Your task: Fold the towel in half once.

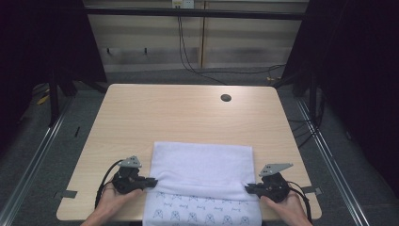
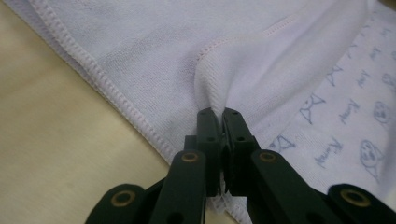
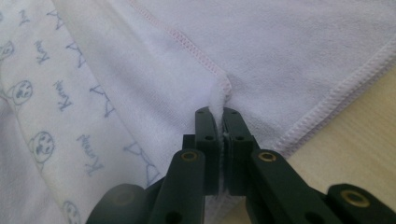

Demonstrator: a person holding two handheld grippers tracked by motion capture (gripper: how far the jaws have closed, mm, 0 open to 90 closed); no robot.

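Note:
A white towel (image 1: 202, 169) lies at the near edge of the wooden table (image 1: 188, 113), its plain upper layer folded over a lower layer printed with small blue figures (image 1: 202, 216). My left gripper (image 1: 151, 181) is at the towel's left side, shut on a pinch of the folded edge (image 2: 210, 100). My right gripper (image 1: 249, 188) mirrors it at the right side, shut on the folded edge (image 3: 219, 100) there. A hand holds each gripper from below. The printed side (image 2: 355, 121) and the stitched hem (image 3: 336, 93) show close up in the gripper views.
A round cable hole (image 1: 226, 98) sits in the table's far right part. Bare wood stretches beyond the towel. Black frame posts (image 1: 54, 94) and floor rails (image 1: 329, 160) flank the table, and cables (image 1: 188, 61) hang behind it.

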